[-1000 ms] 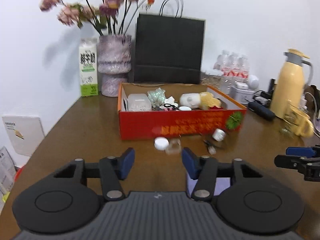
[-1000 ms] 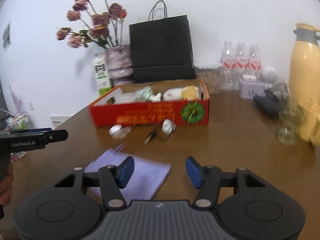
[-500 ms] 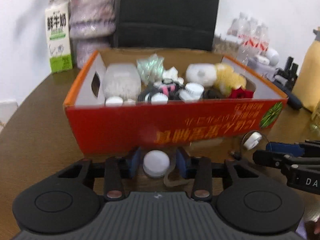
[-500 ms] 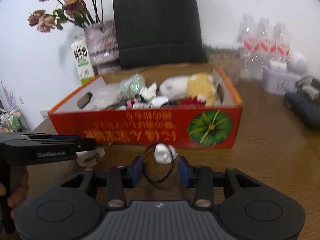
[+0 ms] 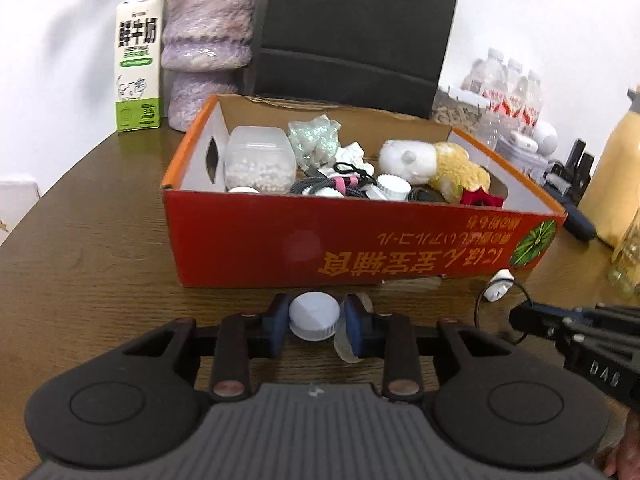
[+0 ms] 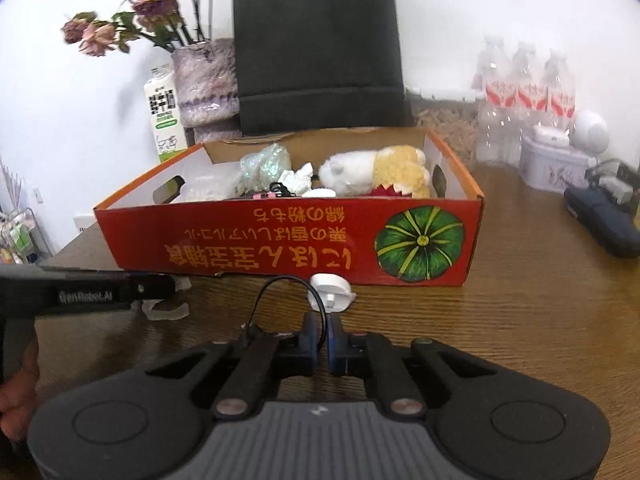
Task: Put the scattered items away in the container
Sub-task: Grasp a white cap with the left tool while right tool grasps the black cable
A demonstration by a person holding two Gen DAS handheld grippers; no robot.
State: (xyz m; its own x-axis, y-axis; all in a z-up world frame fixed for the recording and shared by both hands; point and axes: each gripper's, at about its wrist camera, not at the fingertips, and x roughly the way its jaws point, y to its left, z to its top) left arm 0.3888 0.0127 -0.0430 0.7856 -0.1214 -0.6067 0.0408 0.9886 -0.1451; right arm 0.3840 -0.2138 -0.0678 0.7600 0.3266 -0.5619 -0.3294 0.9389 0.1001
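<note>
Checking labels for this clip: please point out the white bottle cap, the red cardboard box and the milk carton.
white bottle cap [image 5: 314,315]: left wrist view, on its flat top.
red cardboard box [image 5: 256,244]: left wrist view, on its near red wall.
milk carton [image 5: 138,60]: left wrist view, on its printed front face.

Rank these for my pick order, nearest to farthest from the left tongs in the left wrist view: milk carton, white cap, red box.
1. white cap, between the left tongs
2. red box, just behind
3. milk carton, far back left
</note>
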